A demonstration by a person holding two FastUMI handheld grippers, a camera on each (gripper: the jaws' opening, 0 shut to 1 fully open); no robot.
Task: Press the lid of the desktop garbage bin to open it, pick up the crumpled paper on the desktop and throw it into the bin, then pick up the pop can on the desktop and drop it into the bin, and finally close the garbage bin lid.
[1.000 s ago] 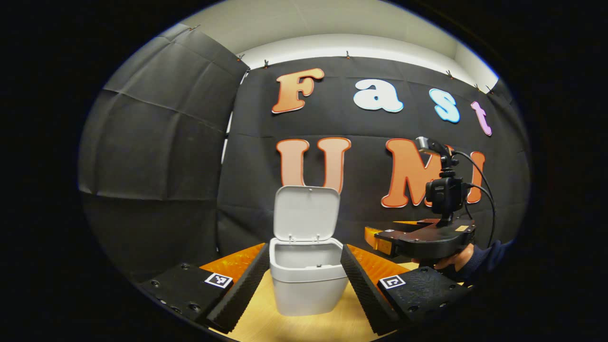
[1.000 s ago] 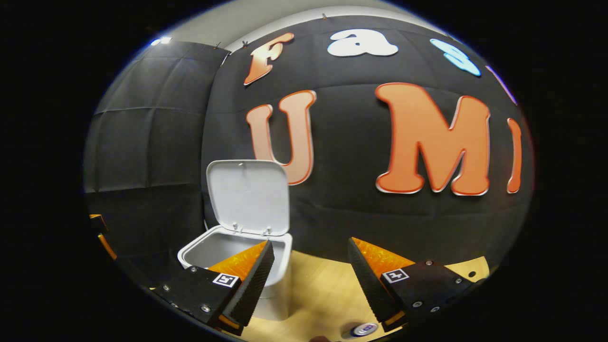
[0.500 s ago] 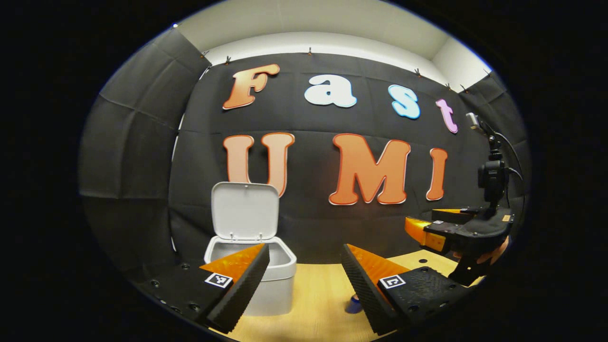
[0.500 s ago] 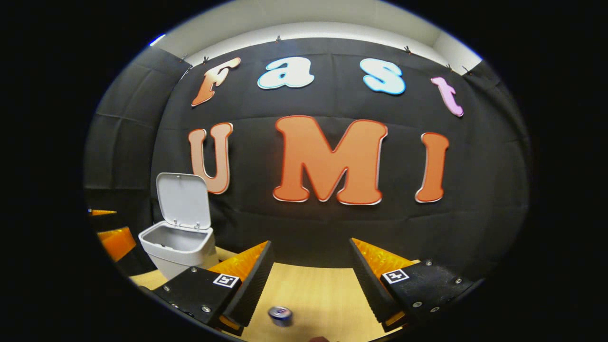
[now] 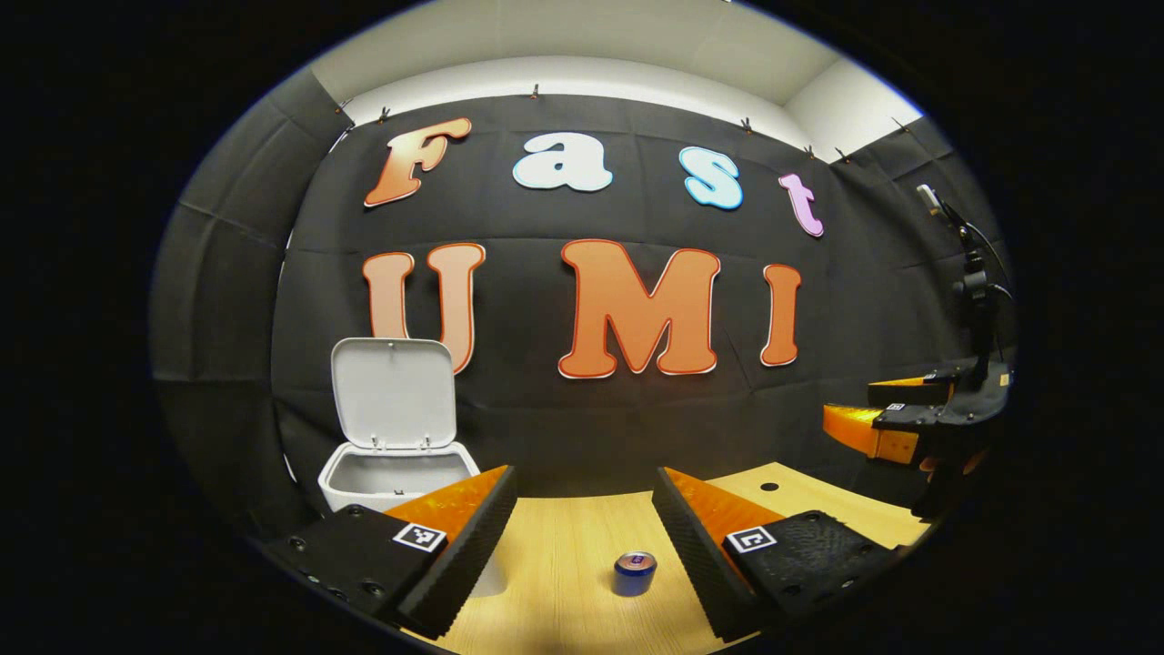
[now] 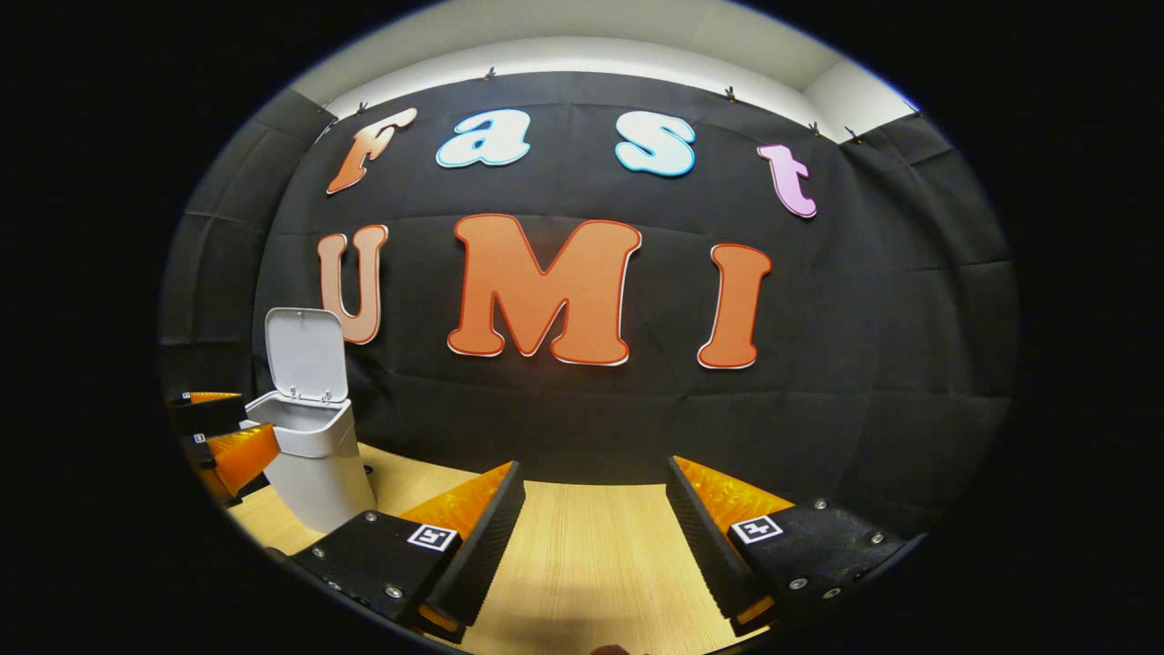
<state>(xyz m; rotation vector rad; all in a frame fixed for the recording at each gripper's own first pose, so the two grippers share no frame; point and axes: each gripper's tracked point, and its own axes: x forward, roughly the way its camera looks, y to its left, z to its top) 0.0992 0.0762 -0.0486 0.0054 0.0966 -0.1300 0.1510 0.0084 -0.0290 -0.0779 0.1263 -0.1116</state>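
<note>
Left gripper [image 5: 582, 509] jaws apart, nothing between; pop can [image 5: 634, 573] upright on desktop [image 5: 564, 564] ahead. Right gripper [image 6: 591, 505] jaws apart. Garbage bin [image 5: 386, 473] lid [image 5: 394, 393] raised.

Your left gripper [image 5: 582, 537] carries two broad wedge-shaped fingers [image 5: 464, 555] with ribbed inner faces. Each sits on a flat black plate dotted with round screws and a small square black-and-white marker [image 5: 418, 536]. Your right gripper [image 6: 591, 537] is built the same way, with silver screw heads on its plates and a marker [image 6: 757, 529] on each side. In the left gripper view, that right gripper [image 5: 896, 428] has a slim black post [image 5: 978, 309] rising from its body, with thin cables looping off it.
</note>
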